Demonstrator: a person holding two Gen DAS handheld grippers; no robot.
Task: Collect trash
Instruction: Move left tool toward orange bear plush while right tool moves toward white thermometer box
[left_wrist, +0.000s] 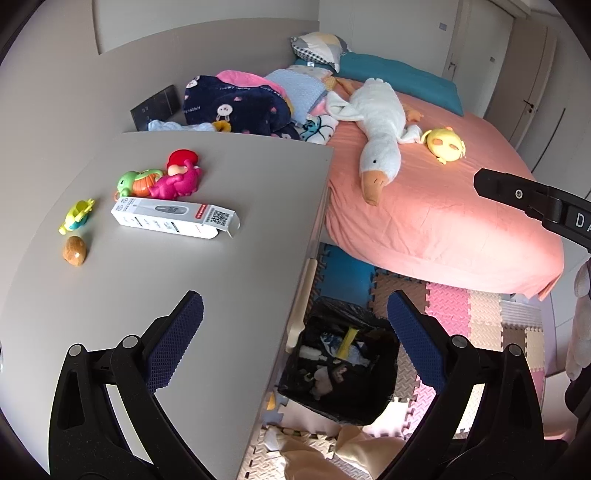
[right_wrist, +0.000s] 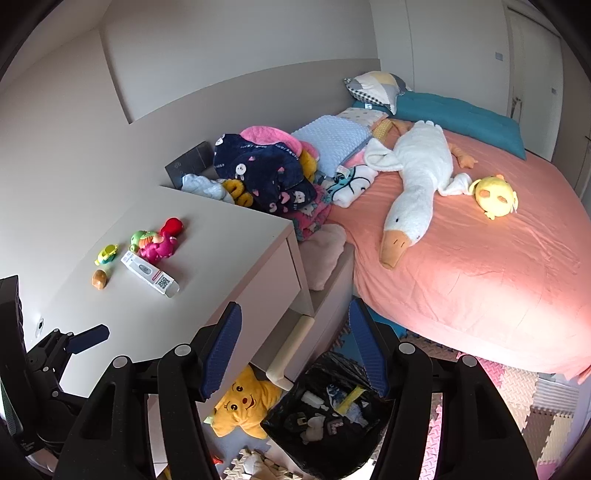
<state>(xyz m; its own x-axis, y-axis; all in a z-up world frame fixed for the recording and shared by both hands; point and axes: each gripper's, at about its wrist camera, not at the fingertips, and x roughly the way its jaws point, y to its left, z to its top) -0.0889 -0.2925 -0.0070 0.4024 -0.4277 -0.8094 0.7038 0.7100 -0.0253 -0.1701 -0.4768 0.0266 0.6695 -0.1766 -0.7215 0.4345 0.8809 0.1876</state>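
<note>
A bin lined with a black bag (left_wrist: 340, 365) stands on the floor beside the grey table (left_wrist: 221, 280), with wrappers and scraps inside. My left gripper (left_wrist: 295, 336) hovers open over the table's edge and the bin, nothing between its blue pads. On the table lies a white thermometer box (left_wrist: 173, 219) with one end flap open. In the right wrist view my right gripper (right_wrist: 295, 347) is also open and empty, above the same bin (right_wrist: 328, 413). The box (right_wrist: 151, 275) lies far to its left. One finger of the right gripper (left_wrist: 498, 186) shows over the bed.
Small plastic toys (left_wrist: 162, 177) and a brown nut-like toy (left_wrist: 74, 251) sit near the box. A pink bed (left_wrist: 443, 206) carries a white goose plush (left_wrist: 376, 122), a yellow plush and heaped blankets. Foam mats cover the floor. A yellow star plush (right_wrist: 243, 402) lies under the table.
</note>
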